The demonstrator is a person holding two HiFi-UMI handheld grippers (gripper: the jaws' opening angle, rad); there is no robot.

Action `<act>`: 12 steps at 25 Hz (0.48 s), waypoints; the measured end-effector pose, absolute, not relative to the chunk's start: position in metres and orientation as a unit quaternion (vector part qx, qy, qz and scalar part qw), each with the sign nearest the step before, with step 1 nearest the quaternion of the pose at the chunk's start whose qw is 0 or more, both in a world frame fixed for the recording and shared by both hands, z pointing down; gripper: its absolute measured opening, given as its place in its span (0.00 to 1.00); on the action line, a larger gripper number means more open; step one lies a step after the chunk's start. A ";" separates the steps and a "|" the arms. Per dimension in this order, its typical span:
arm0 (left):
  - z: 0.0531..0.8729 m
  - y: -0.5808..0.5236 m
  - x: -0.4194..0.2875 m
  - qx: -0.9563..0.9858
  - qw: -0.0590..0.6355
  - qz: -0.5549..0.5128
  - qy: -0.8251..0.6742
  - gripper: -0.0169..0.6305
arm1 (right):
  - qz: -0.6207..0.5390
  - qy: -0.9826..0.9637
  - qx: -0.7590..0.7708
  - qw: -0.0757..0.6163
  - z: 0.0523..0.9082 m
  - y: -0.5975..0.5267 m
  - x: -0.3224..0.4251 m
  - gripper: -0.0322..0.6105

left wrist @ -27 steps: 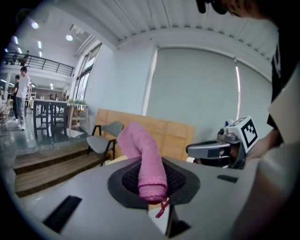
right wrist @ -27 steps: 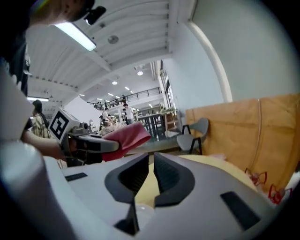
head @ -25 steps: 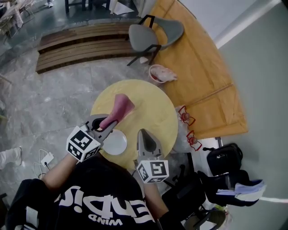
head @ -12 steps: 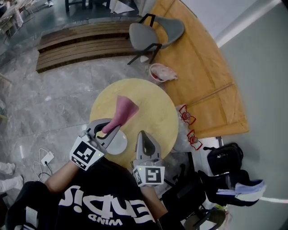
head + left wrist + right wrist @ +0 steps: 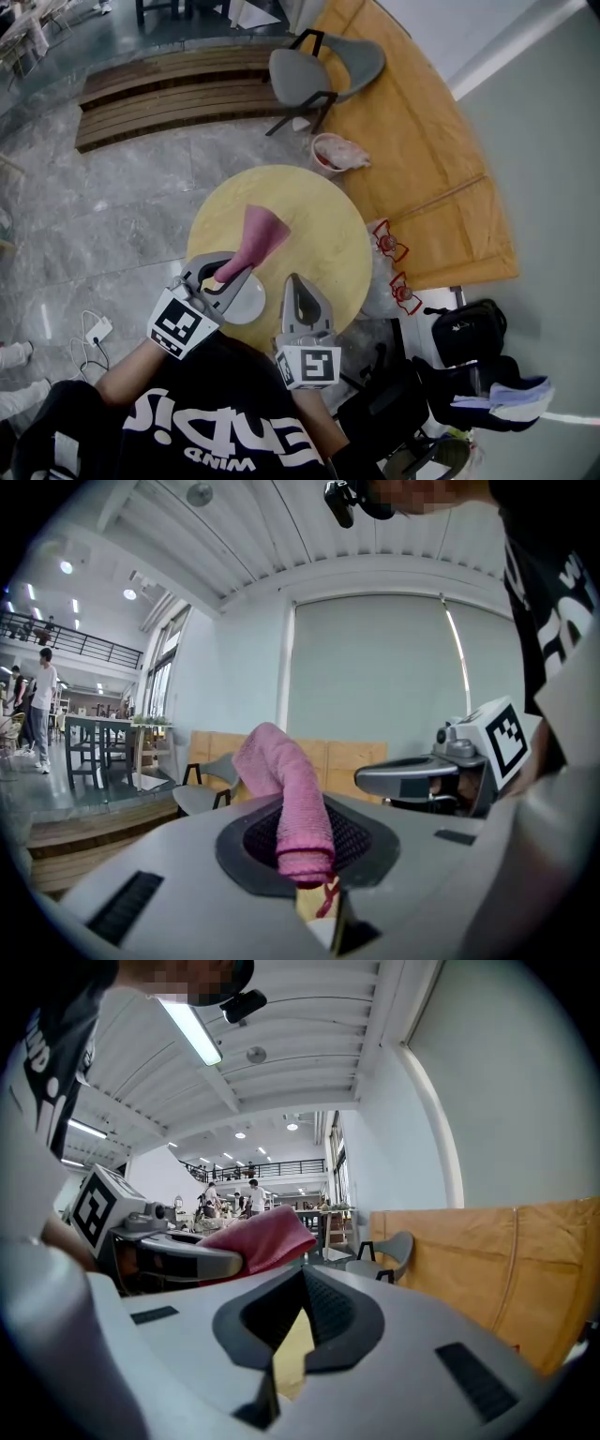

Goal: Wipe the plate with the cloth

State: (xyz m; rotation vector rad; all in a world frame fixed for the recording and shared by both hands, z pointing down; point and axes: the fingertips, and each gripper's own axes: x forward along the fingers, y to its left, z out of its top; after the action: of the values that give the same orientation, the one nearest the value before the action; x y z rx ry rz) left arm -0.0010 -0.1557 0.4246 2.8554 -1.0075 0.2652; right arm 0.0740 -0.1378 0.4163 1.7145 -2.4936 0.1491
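Round yellow wooden table (image 5: 319,216): at its near edge our left fingers (image 5: 159,874) clamp one end of the pink terry cloth (image 5: 255,236) over the white round plate (image 5: 246,302), probably for wiping. Our right fingers (image 5: 300,292) are clenched empty beside it.

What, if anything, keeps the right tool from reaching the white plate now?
Likely yes: the plate lies beside the shut right tool, that side bare; the left tool overhangs its other side.
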 end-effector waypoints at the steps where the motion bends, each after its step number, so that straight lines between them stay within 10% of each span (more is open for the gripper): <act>1: 0.426 -0.156 -0.001 0.938 0.049 0.088 -0.331 0.11 | 0.050 -0.822 0.564 0.057 0.417 -0.138 0.073 0.08; 12: 0.427 -0.161 -0.006 0.936 0.052 0.085 -0.337 0.11 | 0.054 -0.821 0.566 0.057 0.418 -0.140 0.075 0.08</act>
State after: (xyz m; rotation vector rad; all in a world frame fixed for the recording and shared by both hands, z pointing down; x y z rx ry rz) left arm -0.0063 -0.1607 0.4272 2.8479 -1.0246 0.2595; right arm 0.0751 -0.1403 0.4176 1.7160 -2.4897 0.1635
